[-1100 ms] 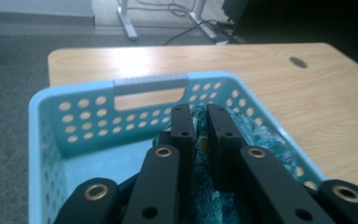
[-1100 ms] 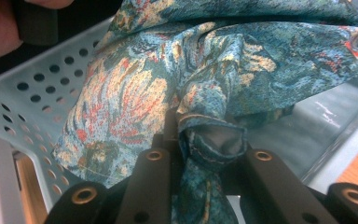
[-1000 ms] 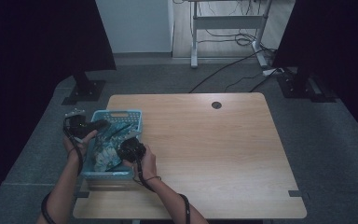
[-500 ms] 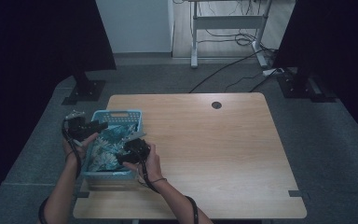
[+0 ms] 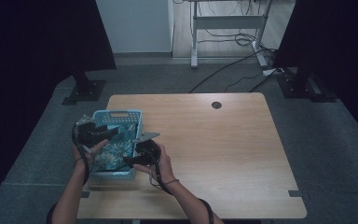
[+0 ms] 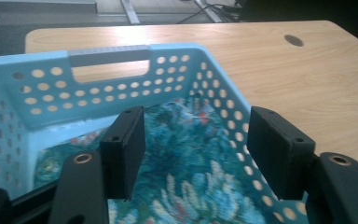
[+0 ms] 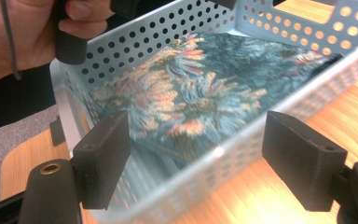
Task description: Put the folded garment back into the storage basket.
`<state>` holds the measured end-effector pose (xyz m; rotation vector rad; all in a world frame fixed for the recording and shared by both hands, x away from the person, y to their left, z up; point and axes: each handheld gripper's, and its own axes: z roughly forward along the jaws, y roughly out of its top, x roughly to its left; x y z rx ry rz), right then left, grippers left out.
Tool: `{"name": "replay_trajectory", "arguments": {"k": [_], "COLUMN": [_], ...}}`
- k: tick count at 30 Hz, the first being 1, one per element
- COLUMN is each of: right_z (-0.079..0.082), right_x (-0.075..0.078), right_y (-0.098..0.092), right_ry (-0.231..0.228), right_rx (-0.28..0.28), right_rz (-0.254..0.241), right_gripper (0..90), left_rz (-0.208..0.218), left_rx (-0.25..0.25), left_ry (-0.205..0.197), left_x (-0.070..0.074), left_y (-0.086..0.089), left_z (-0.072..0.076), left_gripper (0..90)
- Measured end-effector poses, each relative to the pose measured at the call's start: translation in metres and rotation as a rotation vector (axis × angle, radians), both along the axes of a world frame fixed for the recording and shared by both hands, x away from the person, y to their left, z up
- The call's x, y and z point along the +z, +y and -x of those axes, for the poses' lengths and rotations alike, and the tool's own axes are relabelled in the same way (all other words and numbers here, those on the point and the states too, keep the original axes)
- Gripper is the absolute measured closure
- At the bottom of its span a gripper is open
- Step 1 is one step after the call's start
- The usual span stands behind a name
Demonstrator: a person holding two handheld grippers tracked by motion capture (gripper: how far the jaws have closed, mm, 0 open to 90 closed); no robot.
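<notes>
Basket: a light blue plastic one with lots of little holes. It sits on the left side of the wooden table, close to the near edge.
Cloth: lies flat inside the basket. It is teal with orange and white flowers.
Left hand: holds the left gripper over the left side of the basket.
Left gripper: its two black jaws are wide apart with nothing between them. They point over the cloth toward the far wall with the handle slot.
Right gripper: held by the right hand just at the basket's right wall. Its jaws are spread wide too, one on each side of that wall, not squeezing it.
Table: bare wood to the right, with a small dark round hole near the far edge.
</notes>
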<state>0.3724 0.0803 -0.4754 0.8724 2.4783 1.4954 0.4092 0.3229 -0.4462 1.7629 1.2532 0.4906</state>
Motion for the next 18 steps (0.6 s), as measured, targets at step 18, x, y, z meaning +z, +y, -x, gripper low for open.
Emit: {"name": "replay_trajectory", "arguments": {"k": [18], "right_z": [0.026], "right_x": [0.001], "right_y": [-0.069], "right_ry": [-0.040], "right_rx": [-0.007], "right_rz": [0.017], "right_gripper": [22.7], "left_rz": [0.013], "left_rx": [-0.049], "left_ry": [-0.028], "left_x": [0.002], "left_y": [-0.037], "left_z": [0.046], "left_gripper": [29.8]}}
